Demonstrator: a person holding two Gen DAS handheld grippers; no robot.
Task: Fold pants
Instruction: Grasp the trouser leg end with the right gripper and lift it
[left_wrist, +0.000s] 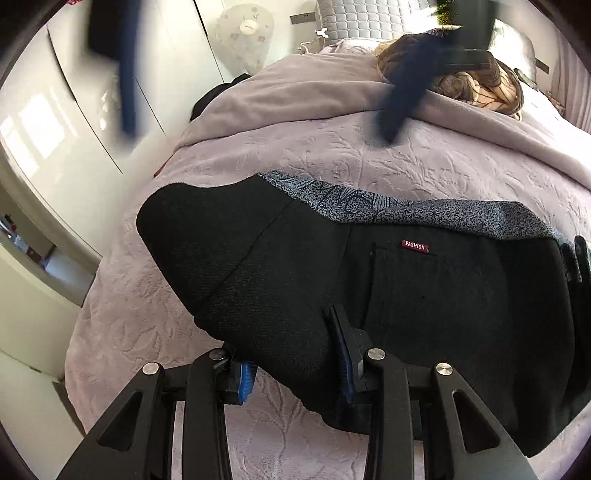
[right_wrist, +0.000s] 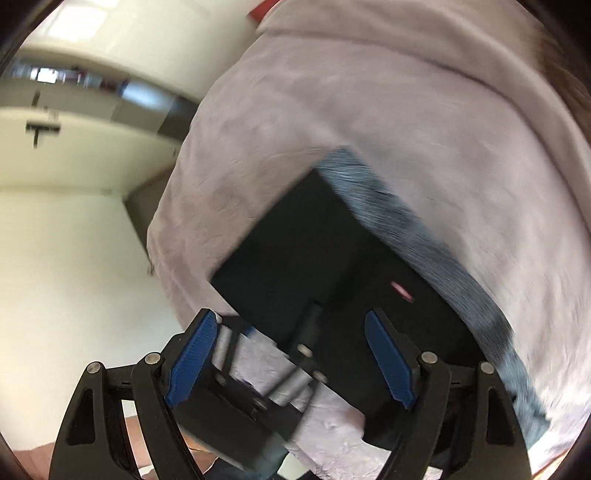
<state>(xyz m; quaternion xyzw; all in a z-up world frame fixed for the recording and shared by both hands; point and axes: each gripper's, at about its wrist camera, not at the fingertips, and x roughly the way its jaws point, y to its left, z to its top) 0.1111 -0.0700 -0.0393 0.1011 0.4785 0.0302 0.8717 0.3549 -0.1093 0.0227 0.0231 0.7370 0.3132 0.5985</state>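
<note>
Now, pants (left_wrist: 369, 280): black, folded, lying on the bed near its edge, red label up, grey lining along the far side.
Left gripper (left_wrist: 295, 369): jaws closed on a fold of the pants.
Right gripper (right_wrist: 291, 354): jaws wide, hovering over the pants (right_wrist: 317, 258).
Bed (left_wrist: 424, 162): lilac embossed cover.

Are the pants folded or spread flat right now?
Folded: the black pants lie doubled on the bedspread, with the grey patterned lining exposed along one edge.
</note>
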